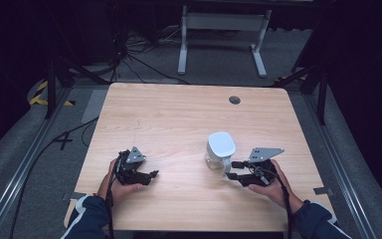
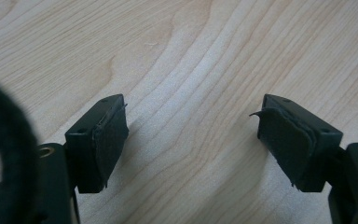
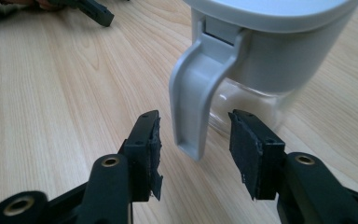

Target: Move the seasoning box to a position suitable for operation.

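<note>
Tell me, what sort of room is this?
Probably a lab or recording studio, not a home: one bare wooden table, loose cables across the grey floor, dark curtains around, and a person working hand-held tongs beside a jug.

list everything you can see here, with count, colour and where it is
water filter jug: 1, white lid and grey handle over a clear base, upright on the table right of centre
jug handle: 1, grey, between the right tongs' pads with a gap on each side
table: 1, light wood, centre of the high view
cable hole: 1, dark, round, far right part of the tabletop
stand legs: 1 frame, white, on the floor beyond the table
floor cables: several, black, beyond the far left corner
left tongs: 1, black, open over bare wood at near left
right tongs: 1, black, open around the handle
hands: 2, dark blue sleeves, near edge
</note>
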Motion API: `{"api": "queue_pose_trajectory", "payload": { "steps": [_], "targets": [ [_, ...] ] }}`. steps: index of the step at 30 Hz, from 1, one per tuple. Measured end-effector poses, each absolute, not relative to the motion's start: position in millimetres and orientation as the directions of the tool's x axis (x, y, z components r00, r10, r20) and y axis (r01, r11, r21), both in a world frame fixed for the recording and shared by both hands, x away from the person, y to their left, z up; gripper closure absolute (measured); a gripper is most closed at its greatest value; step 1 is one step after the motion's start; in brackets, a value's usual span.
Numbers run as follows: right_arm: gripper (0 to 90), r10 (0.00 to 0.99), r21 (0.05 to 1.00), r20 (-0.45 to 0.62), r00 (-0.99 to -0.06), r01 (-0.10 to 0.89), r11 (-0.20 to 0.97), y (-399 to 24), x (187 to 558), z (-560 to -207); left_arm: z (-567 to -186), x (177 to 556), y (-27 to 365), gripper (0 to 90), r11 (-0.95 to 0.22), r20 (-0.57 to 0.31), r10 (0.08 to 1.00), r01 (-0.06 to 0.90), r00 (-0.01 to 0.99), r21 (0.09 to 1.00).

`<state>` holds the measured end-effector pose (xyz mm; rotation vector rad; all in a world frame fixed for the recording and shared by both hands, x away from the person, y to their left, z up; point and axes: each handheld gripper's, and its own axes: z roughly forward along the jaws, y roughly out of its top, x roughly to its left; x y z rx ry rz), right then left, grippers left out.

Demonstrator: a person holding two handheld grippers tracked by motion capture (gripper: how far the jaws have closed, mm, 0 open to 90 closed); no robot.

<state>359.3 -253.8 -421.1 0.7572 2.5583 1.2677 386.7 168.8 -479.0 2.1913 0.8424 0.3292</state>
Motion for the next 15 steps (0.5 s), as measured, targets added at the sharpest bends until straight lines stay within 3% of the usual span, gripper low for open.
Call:
{"api": "queue_pose_trajectory", "payload": {
  "steps": [11, 15],
  "targets": [
    [62.6, 0.543, 0.815, -0.047, -0.838, 0.282, 0.505, -279.7, 358.0, -406.8, -479.0, 387.6, 169.2, 24.3, -0.506, -0.025, 0.654, 0.462, 0.756, 0.728],
    [71.5, 0.554, 0.829, -0.053, -0.831, 0.273, 0.488, -283.3, 356.7, -401.1, -479.0, 387.0, 169.1, 24.3, -0.503, -0.026, 0.656, 0.464, 0.754, 0.729]
  ]
}}
